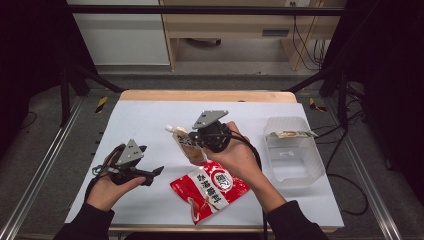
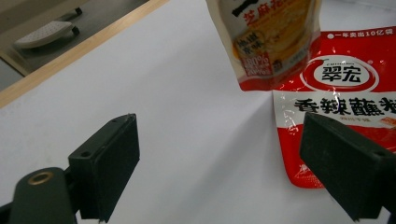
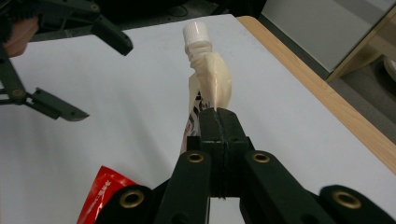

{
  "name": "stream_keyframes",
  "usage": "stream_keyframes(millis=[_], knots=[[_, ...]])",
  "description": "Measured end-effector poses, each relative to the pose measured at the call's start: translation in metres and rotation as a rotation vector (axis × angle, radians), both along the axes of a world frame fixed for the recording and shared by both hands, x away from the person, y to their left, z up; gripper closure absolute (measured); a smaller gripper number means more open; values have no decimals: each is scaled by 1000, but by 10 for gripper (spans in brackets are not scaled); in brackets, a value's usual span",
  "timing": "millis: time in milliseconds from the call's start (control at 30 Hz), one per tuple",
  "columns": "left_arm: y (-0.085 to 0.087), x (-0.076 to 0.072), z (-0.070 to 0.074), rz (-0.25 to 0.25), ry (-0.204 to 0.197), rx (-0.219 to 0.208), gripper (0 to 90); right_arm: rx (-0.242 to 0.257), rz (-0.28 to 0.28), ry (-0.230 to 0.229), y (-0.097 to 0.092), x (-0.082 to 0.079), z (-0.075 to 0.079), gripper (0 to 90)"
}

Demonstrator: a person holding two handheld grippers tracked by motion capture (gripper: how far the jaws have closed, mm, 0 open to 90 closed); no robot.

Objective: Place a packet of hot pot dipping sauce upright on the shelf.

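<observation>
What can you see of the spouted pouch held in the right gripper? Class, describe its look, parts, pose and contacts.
The spouted pouch is a soft, cream-coloured packet, apparently plastic film, with black lettering on a yellow-orange panel and a red band at its bottom. A white screw cap tops a short spout at its upper end. The right gripper is shut on its side edge below the spout, creasing the film. It hangs tilted, cap away from the person, lower end just above or touching the red sachet; which, I cannot tell.

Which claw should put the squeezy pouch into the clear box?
Probably the right claw: it is already shut on the spouted pouch, and the clear box sits on its side. The left claw is open, holding nothing.
</observation>
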State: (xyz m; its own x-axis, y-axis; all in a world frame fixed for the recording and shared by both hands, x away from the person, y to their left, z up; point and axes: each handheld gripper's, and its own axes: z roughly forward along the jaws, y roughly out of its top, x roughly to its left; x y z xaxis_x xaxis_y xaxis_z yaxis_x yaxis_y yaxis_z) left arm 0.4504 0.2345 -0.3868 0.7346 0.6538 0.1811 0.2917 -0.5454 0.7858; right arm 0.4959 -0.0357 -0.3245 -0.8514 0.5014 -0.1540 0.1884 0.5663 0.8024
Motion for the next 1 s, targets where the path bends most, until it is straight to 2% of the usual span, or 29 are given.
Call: stream_keyframes(millis=[167,333,467,500,533,567,600,667,1000], knots=[[-13,6,8,-42,8,-19,121,5,9,4,-10,-7,2,900],[-20,11,18,-86,14,-11,122,2,23,-4,-19,-16,5,900],[-23,15,31,-108,12,4,146,3,32,-4,-24,-21,6,900],[-25,15,38,-102,41,20,161,2,31,-3,-25,-22,6,900],[-26,16,40,-111,41,23,172,5,34,-2,-26,-23,5,900],[-26,16,40,-111,41,23,182,5,34,-2,-26,-23,5,900],[-28,18,43,-138,29,30,182,6,35,-1,-27,-23,5,900],[-32,19,47,-158,30,32,204,14,35,1,-30,-25,3,900],[-45,23,52,-210,28,49,247,27,43,1,-37,-34,1,900]])
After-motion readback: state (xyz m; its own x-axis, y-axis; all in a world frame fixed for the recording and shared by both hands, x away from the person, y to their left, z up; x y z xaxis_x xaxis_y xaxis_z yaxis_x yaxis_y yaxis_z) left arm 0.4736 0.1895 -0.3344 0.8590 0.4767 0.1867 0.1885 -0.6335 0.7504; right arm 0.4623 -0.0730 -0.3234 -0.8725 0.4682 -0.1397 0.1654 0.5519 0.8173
